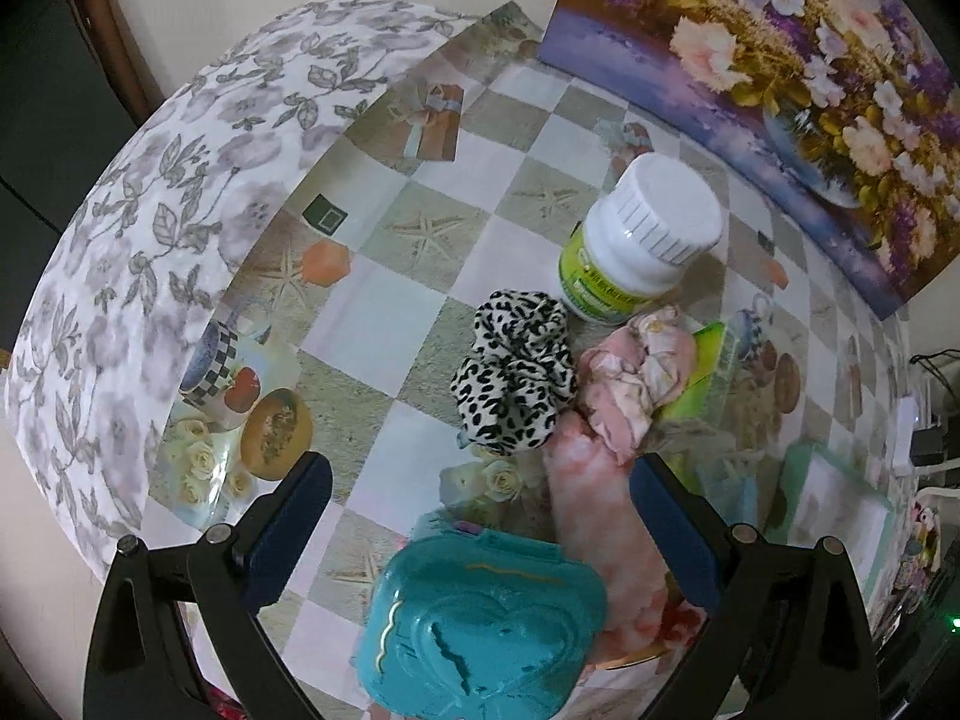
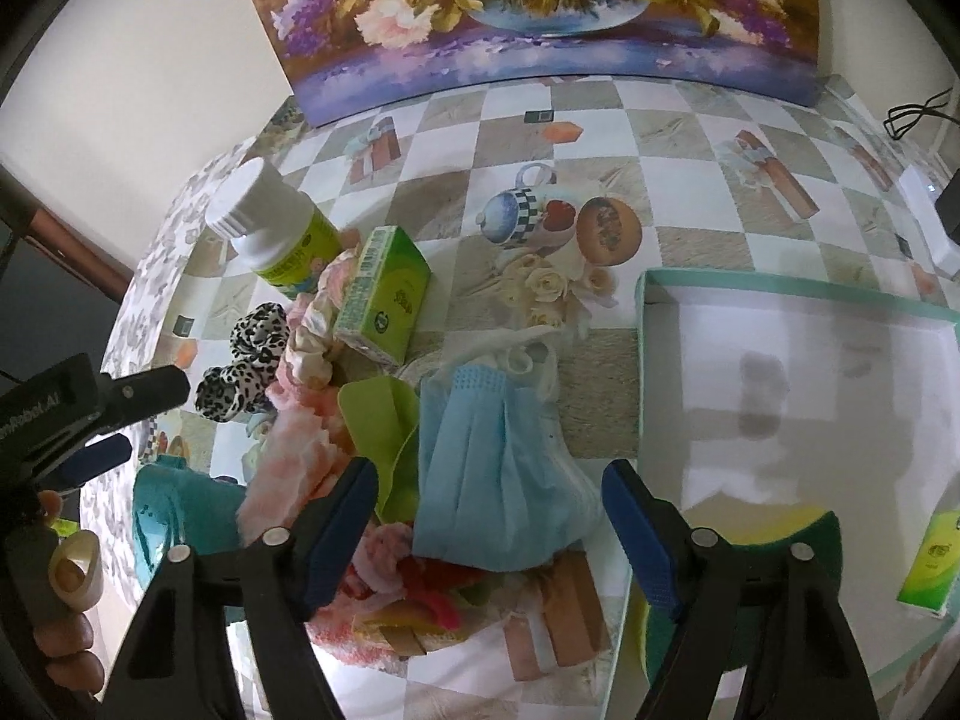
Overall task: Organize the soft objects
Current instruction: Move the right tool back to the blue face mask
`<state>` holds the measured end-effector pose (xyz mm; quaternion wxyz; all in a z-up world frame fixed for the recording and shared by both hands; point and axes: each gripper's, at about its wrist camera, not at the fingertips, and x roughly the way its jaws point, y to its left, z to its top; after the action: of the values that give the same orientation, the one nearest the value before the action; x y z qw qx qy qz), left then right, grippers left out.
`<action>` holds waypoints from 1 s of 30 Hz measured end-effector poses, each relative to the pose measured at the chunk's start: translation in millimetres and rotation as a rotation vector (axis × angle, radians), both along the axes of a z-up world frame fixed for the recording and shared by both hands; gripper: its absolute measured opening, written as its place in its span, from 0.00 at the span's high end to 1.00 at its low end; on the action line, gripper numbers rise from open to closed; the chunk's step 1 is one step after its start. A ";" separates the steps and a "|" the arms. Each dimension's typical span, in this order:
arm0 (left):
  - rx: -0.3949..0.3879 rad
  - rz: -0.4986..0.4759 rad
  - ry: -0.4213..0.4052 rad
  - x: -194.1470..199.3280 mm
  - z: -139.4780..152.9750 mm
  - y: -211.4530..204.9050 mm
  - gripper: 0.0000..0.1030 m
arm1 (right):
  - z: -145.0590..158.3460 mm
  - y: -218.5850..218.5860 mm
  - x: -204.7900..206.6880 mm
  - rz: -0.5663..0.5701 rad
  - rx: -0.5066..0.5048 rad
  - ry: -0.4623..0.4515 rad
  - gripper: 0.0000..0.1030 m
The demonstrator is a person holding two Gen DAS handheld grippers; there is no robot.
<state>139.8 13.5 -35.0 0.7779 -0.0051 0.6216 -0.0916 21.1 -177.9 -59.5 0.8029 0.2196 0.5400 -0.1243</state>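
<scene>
A: What is the right gripper [image 2: 489, 516] doing?

B: It is pointing steeply down over a blue face mask [image 2: 498, 468], and its jaws are standing wide on either side of it, with the pads not pressing on anything. The mask is lying crumpled on the checkered tablecloth [image 2: 606, 120], just left of a shallow white box with a mint-green rim [image 2: 798, 294].

A: And the left gripper [image 1: 480, 531]?

B: Its jaws are standing wide as well, holding nothing. A teal plastic case [image 1: 480, 618] is sitting below and between the fingers, and a fluffy pink sock [image 1: 600, 522] is lying along the right finger (whether it is touching the pad, I cannot tell).

A: Where are the other soft things lying?

B: A leopard-print scrunchie [image 1: 516, 372] is resting just beside a pale pink floral scrunchie [image 1: 636, 372], both in front of a white bottle with a green label [image 1: 636, 240]. A green carton [image 2: 384, 294] is leaning against the pink scrunchie, and a lime-green piece [image 2: 378, 414] is lying between the sock and the mask.

A: Anything in the box?

B: A yellow-and-green sponge [image 2: 780, 534] and a second small green carton [image 2: 930, 564] are sitting at its near end. A flower painting [image 2: 540, 18] is standing at the back of the table.
</scene>
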 end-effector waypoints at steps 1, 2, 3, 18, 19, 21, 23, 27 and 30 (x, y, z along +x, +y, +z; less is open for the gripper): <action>0.001 0.001 0.007 0.4 -0.9 0.3 0.03 | -1.4 -0.1 1.0 0.002 0.002 0.001 0.27; -0.001 0.001 0.012 0.3 -1.4 0.8 0.03 | -2.9 -0.1 1.8 0.003 0.004 0.003 0.28; -0.005 0.001 0.014 0.0 -1.5 1.2 0.03 | -4.0 0.3 2.6 0.003 0.005 0.006 0.29; 0.006 -0.087 -0.002 -13.0 6.4 -21.2 0.04 | -21.7 -3.8 0.2 -0.002 0.020 0.043 0.53; 0.008 -0.102 -0.009 -15.0 8.4 -24.6 0.04 | -22.8 -4.9 -0.8 -0.004 0.023 0.044 0.55; 0.011 -0.120 -0.017 -17.6 11.6 -29.0 0.04 | -24.3 -8.6 -3.0 -0.015 0.026 0.049 0.59; 0.013 -0.141 -0.031 -21.3 15.4 -34.9 0.04 | -24.7 -12.0 -4.4 -0.023 0.032 0.049 0.61; 0.021 -0.177 -0.046 -27.7 21.0 -45.7 0.06 | -24.8 -13.3 -5.6 -0.026 0.043 0.049 0.66; 0.018 -0.202 -0.042 -32.4 21.9 -52.3 0.14 | -25.6 -11.6 -4.4 -0.018 0.050 0.047 0.67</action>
<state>107.4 -38.9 -13.1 0.7776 0.0665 0.6033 -0.1644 16.7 -189.5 -85.1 0.7831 0.2417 0.5597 -0.1232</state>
